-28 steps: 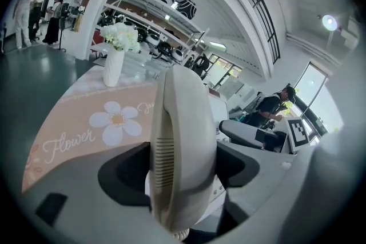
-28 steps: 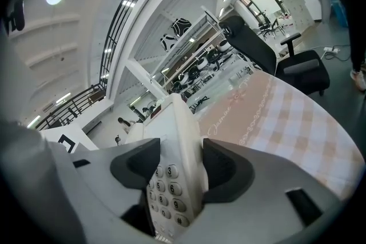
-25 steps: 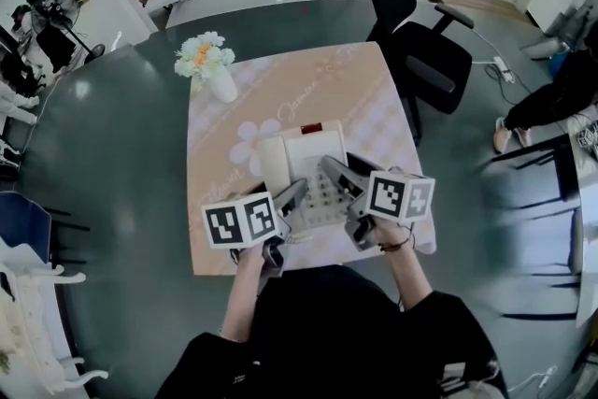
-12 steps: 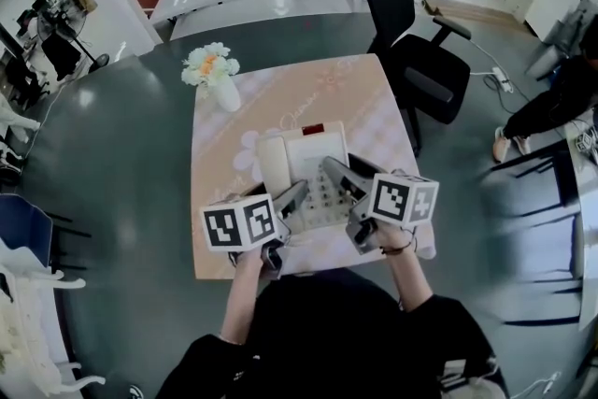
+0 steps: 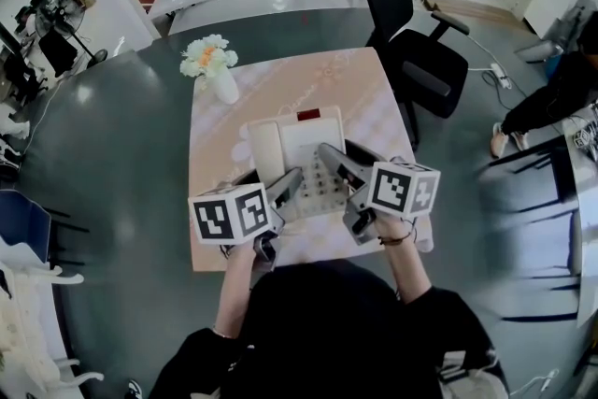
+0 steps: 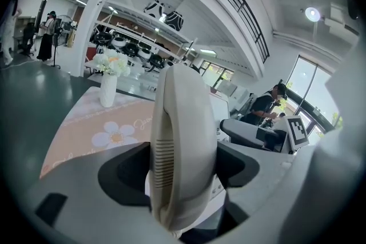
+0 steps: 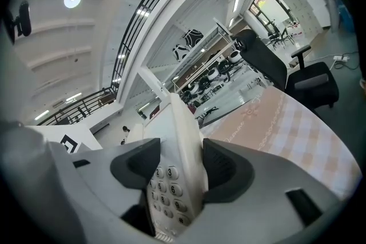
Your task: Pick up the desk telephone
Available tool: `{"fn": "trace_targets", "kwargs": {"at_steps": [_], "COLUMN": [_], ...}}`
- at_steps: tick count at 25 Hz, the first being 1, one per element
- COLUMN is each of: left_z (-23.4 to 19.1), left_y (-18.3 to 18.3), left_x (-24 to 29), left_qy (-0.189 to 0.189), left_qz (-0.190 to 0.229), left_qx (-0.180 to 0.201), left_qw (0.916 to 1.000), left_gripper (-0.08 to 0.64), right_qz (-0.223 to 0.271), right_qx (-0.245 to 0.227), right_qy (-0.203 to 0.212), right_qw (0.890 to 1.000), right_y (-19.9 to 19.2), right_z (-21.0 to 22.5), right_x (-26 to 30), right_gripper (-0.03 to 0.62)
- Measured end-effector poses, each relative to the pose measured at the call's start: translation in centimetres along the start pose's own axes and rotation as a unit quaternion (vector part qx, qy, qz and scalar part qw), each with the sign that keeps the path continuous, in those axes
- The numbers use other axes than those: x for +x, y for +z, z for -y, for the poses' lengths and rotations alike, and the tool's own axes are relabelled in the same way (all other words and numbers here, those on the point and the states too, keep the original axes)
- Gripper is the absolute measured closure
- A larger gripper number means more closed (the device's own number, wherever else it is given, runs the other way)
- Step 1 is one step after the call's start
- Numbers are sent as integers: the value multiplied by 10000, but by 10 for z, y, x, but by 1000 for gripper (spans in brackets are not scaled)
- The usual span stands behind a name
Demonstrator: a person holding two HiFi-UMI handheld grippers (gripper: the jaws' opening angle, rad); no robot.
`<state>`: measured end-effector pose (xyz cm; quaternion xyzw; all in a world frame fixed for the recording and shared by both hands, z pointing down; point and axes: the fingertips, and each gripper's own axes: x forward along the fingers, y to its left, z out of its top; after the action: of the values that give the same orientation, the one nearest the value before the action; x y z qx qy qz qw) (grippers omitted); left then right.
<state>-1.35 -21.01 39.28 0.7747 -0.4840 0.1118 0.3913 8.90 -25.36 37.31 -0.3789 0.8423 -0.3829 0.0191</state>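
The cream desk telephone [image 5: 301, 148], with handset on its left side and a keypad, hangs above the pink table [image 5: 374, 98], held from the near side by both grippers. My left gripper [image 5: 284, 192] is shut on the handset edge; in the left gripper view the handset [image 6: 183, 140] fills the gap between the jaws of the left gripper [image 6: 182, 177]. My right gripper [image 5: 338, 171] is shut on the telephone's right edge; in the right gripper view the keypad side of the telephone [image 7: 174, 168] sits between the jaws of the right gripper [image 7: 180, 171].
A white vase of flowers [image 5: 213, 70] stands at the table's far left corner. A black office chair [image 5: 416, 33] is behind the table on the right. A seated person [image 5: 561, 93] is at the far right. Dark floor surrounds the table.
The telephone has come up off the table with both grippers shut on it, and now looks larger and closer. The left gripper has moved slightly left and down in view.
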Motion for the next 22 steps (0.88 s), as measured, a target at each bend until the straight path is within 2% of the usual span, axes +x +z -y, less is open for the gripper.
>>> {"fn": "trace_targets", "kwargs": {"at_steps": [9,12,16,22], "left_z": [4,4,4,4], "left_y": [1,1,1,-3], "left_x": [-5,-6,-6,-6], "left_qy": [5,23,11,-16], "left_qz": [52,45,45,15], "left_qx": [31,20,25,2], "left_qw": [10000,10000,10000,10000], "left_gripper": [230,230,230,230], "right_qz": [25,33,-6,-11], "right_qx": [-44,-6,-31,-32], "right_qy": [42,207,43,35], "right_qw": [10000,9998,10000,10000], "right_y": [1,1,0,-3], "right_z": [-4,-8,-5,-6], "right_x": [-4,-2,-5,-7], "right_gripper": [373,373,373,373]}}
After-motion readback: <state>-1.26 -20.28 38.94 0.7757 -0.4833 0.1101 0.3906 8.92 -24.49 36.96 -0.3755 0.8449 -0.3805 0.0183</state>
